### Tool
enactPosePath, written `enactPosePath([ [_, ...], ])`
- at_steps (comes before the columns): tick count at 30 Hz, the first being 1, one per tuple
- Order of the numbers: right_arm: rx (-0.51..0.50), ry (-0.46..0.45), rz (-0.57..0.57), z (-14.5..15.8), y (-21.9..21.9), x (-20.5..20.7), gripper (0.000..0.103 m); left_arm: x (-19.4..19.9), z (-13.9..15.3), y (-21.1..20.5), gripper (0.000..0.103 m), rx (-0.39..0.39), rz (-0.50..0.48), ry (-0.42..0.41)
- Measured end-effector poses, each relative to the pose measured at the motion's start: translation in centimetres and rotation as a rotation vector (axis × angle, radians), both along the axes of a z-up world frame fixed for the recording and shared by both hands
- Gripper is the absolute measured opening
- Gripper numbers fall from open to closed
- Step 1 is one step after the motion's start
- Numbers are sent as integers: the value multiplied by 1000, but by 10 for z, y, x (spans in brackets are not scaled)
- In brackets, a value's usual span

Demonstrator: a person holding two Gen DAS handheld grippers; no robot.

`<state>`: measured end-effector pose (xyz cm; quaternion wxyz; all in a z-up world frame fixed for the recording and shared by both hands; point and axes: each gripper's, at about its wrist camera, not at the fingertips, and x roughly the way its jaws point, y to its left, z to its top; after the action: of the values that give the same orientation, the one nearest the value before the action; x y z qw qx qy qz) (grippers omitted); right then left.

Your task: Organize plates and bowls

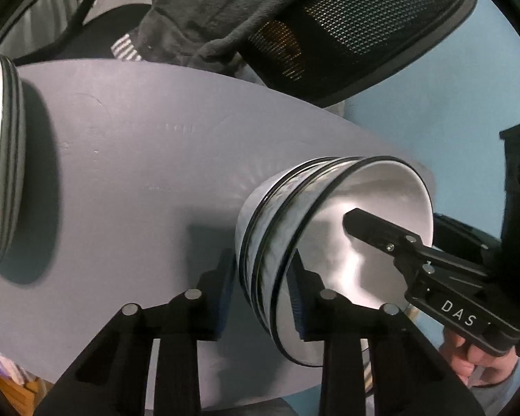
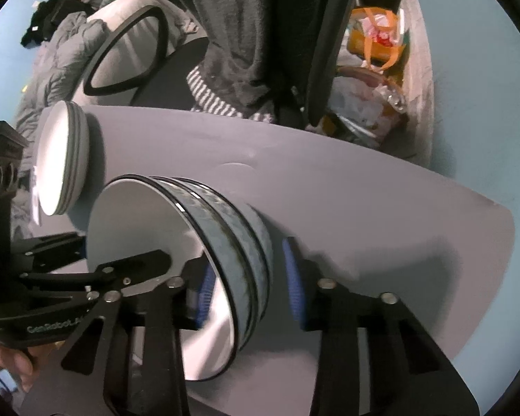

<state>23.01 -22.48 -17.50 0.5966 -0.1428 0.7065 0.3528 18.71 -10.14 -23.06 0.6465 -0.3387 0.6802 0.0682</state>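
Left tool (image 1: 263, 291) clamped on the near wall of the nested bowls (image 1: 270, 235): one blue pad inside the top bowl, the other against the outermost wall. Right tool (image 2: 249, 287) likewise closed across the opposite side of that stack, one finger inside, one outside. Three bowls nested, white inside, dark-rimmed, resting on the grey bench (image 1: 138, 173) close to its edge. Well apart at the far left, a stack of plates (image 1: 7, 156) on that bench. Beyond, a mesh-backed chair (image 1: 364, 17) draped with a grey garment (image 1: 208, 10).
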Motion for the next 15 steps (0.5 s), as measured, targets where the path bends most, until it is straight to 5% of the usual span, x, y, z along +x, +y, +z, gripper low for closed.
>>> enactPosePath([
  [15, -27, -4, -18, 2, 3, -19, 22, -28, 9, 1, 19, 91, -37, 18],
])
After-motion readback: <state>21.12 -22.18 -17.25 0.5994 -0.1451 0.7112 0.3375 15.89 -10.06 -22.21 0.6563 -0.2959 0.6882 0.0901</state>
